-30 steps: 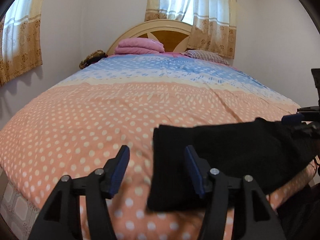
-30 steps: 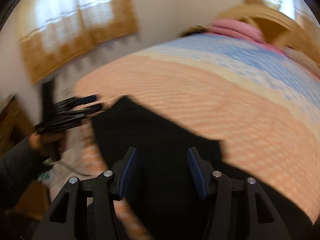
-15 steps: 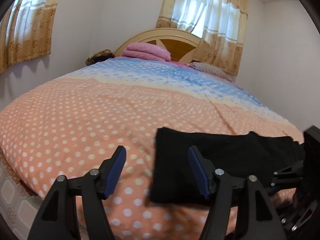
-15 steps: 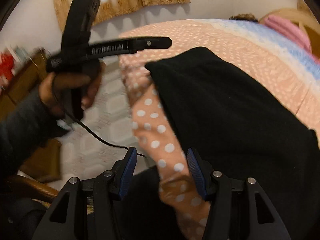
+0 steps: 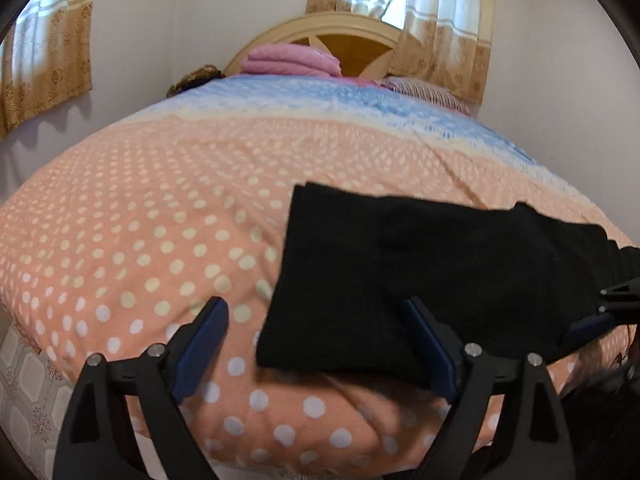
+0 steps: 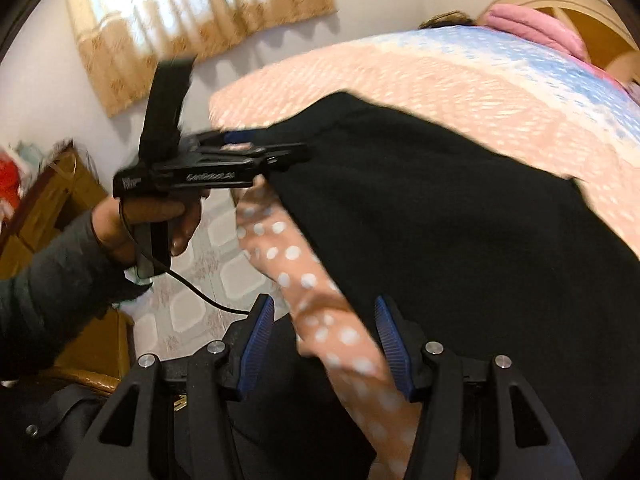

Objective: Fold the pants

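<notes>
Left tool (image 5: 316, 344) has just been spreading wide, straddling the black pants' (image 5: 420, 272) near-left corner; right tool (image 6: 324, 340) half-spread, empty, over bed (image 5: 160, 220) edge; both should pinch every layer before lifting

Dotted quilt (image 5: 152, 216) covering bed, pink blanket (image 5: 290, 60) lying by headboard (image 5: 352, 40), curtains (image 5: 444, 40) hanging, wooden cabinet (image 6: 52, 200) standing on tiled floor (image 6: 208, 280).

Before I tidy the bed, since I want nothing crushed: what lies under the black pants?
The black pants lie flat on the polka-dot bedspread, near the bed's foot edge. Peach dotted cover shows all around them. Whatever is beneath the cloth itself is covered and cannot be seen.
</notes>
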Action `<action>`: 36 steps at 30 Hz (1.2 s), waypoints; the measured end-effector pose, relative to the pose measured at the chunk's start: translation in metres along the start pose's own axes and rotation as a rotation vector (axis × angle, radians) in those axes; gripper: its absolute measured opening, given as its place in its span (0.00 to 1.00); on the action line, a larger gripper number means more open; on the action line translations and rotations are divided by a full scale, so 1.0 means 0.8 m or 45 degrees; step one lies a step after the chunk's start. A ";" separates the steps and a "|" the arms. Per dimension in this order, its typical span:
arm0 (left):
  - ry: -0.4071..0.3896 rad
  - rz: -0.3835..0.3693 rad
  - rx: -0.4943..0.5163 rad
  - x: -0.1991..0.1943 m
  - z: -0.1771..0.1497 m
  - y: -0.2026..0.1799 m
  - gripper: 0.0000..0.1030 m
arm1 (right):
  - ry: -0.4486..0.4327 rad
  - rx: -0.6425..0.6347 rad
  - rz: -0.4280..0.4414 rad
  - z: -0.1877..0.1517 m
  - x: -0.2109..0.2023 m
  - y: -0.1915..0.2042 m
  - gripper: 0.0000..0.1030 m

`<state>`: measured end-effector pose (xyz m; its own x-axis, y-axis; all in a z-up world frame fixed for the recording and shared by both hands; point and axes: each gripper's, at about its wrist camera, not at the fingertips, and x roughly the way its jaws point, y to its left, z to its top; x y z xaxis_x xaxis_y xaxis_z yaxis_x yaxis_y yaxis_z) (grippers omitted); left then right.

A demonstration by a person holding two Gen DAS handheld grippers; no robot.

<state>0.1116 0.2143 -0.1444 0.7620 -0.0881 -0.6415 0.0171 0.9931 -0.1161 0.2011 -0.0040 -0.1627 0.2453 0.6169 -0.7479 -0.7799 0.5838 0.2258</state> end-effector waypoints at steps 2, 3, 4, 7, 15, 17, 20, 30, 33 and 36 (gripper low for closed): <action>-0.038 0.010 -0.002 -0.010 0.006 -0.007 0.88 | -0.061 0.041 -0.064 -0.013 -0.034 -0.020 0.53; -0.060 0.018 -0.001 -0.016 0.011 -0.011 0.88 | -0.082 0.058 -0.086 -0.017 -0.042 -0.026 0.53; -0.090 0.028 0.006 -0.024 0.017 -0.018 0.88 | -0.119 0.096 -0.114 -0.026 -0.062 -0.039 0.53; -0.152 -0.003 0.041 -0.037 0.033 -0.044 0.93 | -0.216 0.220 -0.209 -0.058 -0.117 -0.081 0.53; -0.183 -0.189 0.259 -0.025 0.055 -0.161 0.97 | -0.477 0.678 -0.574 -0.202 -0.304 -0.159 0.53; -0.174 -0.200 0.288 -0.013 0.056 -0.182 0.97 | -0.548 0.822 -0.658 -0.247 -0.348 -0.178 0.53; -0.159 -0.203 0.276 -0.001 0.053 -0.198 0.97 | -0.635 1.032 -0.802 -0.309 -0.412 -0.204 0.53; -0.097 -0.046 0.203 0.009 0.032 -0.169 0.98 | -0.799 1.376 -0.895 -0.401 -0.495 -0.263 0.44; -0.075 0.004 0.155 0.017 0.027 -0.149 0.98 | -0.787 1.396 -0.888 -0.408 -0.487 -0.275 0.43; -0.040 0.025 0.104 0.027 0.019 -0.130 0.98 | -0.765 1.384 -0.947 -0.405 -0.468 -0.279 0.34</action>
<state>0.1357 0.1104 -0.1348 0.7824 -0.0674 -0.6191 0.0539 0.9977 -0.0405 0.0970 -0.5360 -0.1355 0.8043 -0.0373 -0.5930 0.3813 0.7978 0.4670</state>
